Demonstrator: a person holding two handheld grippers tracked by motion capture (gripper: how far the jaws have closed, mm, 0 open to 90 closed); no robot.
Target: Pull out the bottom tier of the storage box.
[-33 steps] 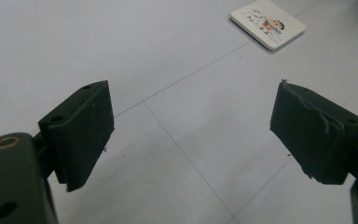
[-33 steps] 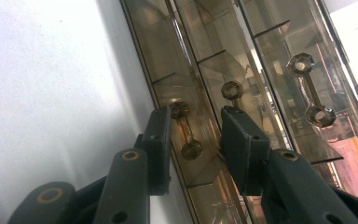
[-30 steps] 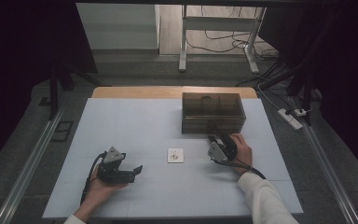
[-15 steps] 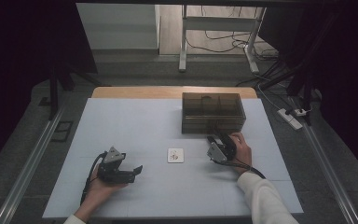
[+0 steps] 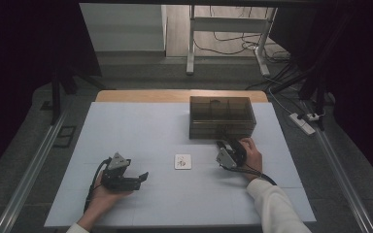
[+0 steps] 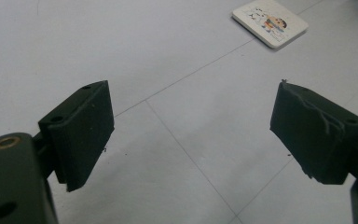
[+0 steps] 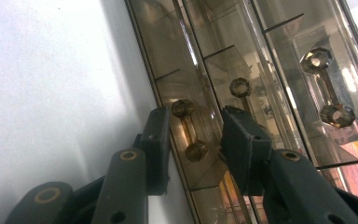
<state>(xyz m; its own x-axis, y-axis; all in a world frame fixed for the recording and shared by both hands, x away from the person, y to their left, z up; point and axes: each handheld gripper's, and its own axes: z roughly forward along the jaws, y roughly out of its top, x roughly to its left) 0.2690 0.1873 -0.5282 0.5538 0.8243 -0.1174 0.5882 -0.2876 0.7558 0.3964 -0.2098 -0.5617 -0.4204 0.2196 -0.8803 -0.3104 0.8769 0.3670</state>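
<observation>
Nearest, low on the pale grey tabletop (image 5: 141,126): the left gripper (image 5: 141,178), fingers (image 6: 81,130) spread wide with nothing between them, only bare surface below.

A little farther in, mid-tabletop: a small white square card with a cartoon print (image 5: 183,161), lying flat, well apart from both grippers.

Farther right and up against the front of the box: the right gripper (image 5: 222,145), tipped on its side. Fingers (image 7: 157,140) narrowed partway and just been closing, set either side of a slim amber drawer handle with a faceted knob at each end (image 7: 189,130). Handle between the fingers, but a gap on each side, so no grip yet.

Farthest: the smoky brown see-through plastic drawer box (image 5: 222,116), at the back right of the tabletop, drawers shut, dividers visible through the top.

Likely handling: box light and rigid (hard, glossy plastic, so probably slippery under the pads), liable to slide along the tabletop if the drawer sticks. Best hold across the thin bar between the two knobs, squarely, with the knobs as stops against slipping off; then a straight, gentle pull in line with the drawer, no twisting, since so thin a handle could snap.
</observation>
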